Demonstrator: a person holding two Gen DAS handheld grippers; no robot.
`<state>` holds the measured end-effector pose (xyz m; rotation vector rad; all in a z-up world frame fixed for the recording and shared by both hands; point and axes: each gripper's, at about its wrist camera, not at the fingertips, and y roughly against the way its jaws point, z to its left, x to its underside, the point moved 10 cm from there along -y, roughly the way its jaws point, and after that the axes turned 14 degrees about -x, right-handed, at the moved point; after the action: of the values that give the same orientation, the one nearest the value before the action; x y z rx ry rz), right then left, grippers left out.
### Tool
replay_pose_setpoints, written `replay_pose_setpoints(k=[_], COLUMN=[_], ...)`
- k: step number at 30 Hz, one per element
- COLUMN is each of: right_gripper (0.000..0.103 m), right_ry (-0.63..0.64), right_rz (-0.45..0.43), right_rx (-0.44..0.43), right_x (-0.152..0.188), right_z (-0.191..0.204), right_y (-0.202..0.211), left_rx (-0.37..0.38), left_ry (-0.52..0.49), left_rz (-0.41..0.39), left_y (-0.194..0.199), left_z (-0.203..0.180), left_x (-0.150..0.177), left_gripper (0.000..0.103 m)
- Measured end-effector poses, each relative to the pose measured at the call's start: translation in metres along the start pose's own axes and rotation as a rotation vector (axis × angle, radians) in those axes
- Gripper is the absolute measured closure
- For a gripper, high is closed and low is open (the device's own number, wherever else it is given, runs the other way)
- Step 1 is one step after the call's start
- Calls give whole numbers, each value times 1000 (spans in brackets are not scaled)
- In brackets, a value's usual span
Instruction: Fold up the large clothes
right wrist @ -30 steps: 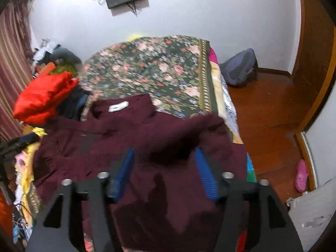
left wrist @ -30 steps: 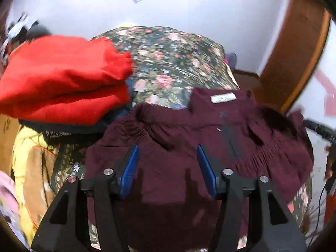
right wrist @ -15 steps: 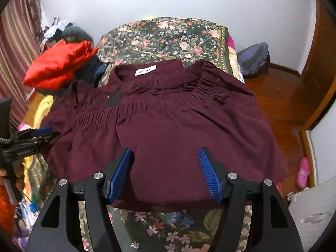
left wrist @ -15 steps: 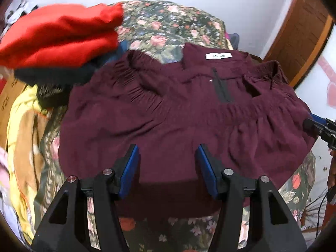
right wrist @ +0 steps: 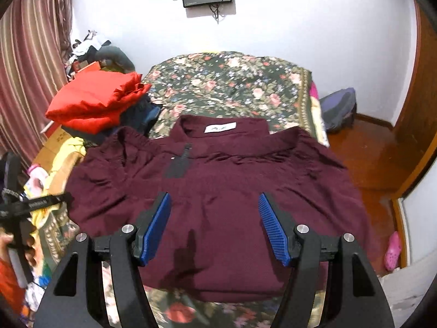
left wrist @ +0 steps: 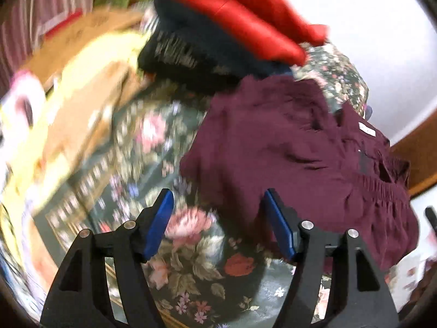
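A maroon garment (right wrist: 218, 191) with a white neck label lies spread flat on the floral bedspread (right wrist: 232, 87), collar toward the far end. My right gripper (right wrist: 214, 227) is open and empty, above the garment's near hem. In the left wrist view the garment (left wrist: 286, 150) lies to the right. My left gripper (left wrist: 218, 221) is open and empty, over the bedspread (left wrist: 153, 142) at the garment's left edge. Its black body also shows at the left of the right wrist view (right wrist: 35, 205).
A folded red garment (right wrist: 92, 104) on dark clothes sits at the bed's left, also in the left wrist view (left wrist: 245, 27). Yellow clothes and a cardboard box (right wrist: 58, 142) lie left. A grey bag (right wrist: 338, 112) and wooden floor (right wrist: 382, 164) are right.
The left gripper has swung left, off the garment's hem to its left edge; its view is blurred. The right gripper has drawn back slightly. The garment lies flat as before.
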<state>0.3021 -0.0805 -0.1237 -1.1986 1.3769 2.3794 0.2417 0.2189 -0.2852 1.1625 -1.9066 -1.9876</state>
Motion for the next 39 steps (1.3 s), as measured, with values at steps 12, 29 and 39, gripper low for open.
replay_pose_setpoints(k=[12, 29, 39], right_gripper=[40, 40, 40], right_ry=[-1, 65, 77], right_rz=[121, 87, 165], right_rx=[21, 48, -94], right_x=[31, 4, 15], right_z=[1, 16, 82], right_y=[-37, -17, -55], left_rx=[375, 97, 137], left_ry=[259, -150, -218], left_rz=[234, -396, -662], left_y=[-55, 90, 210], left_z=[-36, -88, -112], left_x=[-4, -45, -67], left_gripper=[35, 90, 90])
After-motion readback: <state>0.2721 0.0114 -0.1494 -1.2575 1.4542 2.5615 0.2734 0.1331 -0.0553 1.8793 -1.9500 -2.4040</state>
